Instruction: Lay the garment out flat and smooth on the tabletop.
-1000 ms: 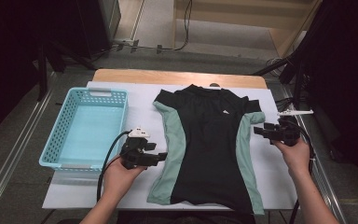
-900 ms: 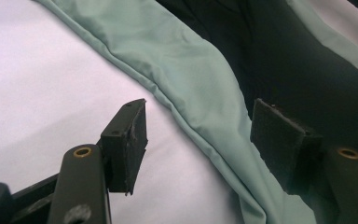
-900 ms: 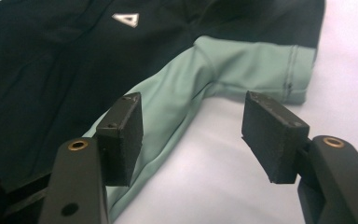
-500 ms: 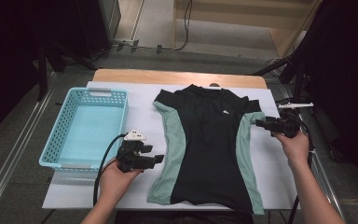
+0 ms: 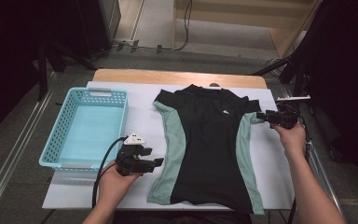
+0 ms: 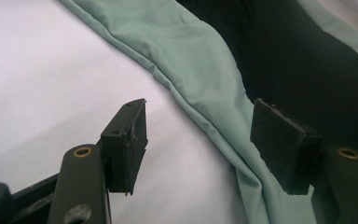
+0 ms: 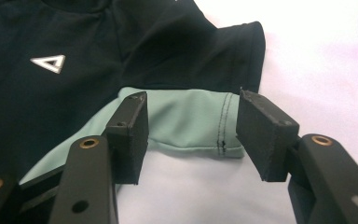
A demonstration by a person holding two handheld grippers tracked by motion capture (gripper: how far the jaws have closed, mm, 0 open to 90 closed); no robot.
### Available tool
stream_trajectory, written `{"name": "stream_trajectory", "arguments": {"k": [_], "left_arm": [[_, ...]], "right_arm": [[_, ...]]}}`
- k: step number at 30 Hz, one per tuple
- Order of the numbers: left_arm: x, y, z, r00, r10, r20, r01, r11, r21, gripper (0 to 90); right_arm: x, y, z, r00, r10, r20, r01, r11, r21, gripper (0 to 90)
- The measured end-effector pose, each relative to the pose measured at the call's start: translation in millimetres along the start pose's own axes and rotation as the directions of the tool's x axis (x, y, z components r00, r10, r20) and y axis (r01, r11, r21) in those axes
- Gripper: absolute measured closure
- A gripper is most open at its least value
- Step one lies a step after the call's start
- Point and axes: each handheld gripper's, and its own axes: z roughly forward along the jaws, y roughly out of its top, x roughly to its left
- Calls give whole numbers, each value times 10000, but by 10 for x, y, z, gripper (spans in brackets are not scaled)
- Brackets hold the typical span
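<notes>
The left gripper (image 5: 157, 162) has its jaws apart, pointing right. The right gripper (image 5: 259, 115) points left; its jaws, just closing a little, seem free.

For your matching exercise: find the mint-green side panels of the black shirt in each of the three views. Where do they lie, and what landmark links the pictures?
High view: green panels run down both sides of the shirt, mid-table.
Left gripper view: one panel crosses diagonally, its edge between the open jaws of the left gripper.
Right gripper view: a green sleeve end lies between the open jaws of the right gripper.
Shared landmark: the white table cover.
</notes>
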Motion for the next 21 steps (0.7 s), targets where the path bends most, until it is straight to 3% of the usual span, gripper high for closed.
{"name": "stream_trajectory", "arguments": {"k": [3, 12, 18, 19, 21], "left_arm": [[-17, -19, -14, 9998, -63, 191, 66, 9999, -139, 371], [-31, -43, 1, 9999, -129, 74, 131, 9994, -308, 373], [-103, -84, 44, 9997, 224, -109, -224, 9997, 65, 377], [-105, -87, 39, 9997, 207, -88, -207, 9998, 48, 377], [-103, -90, 27, 9999, 132, -104, -132, 9999, -6, 377]], "right_arm": [[-29, 14, 46, 9999, 56, 133, -56, 10000, 23, 435], [-79, 83, 210, 9990, 206, 399, -203, 9998, -75, 443], [-121, 73, 386, 9964, 229, 812, -255, 9992, 306, 489], [-124, 66, 410, 9963, 164, 843, -198, 9990, 397, 508], [-106, 63, 414, 9940, -66, 1091, 23, 9992, 398, 636]]}}
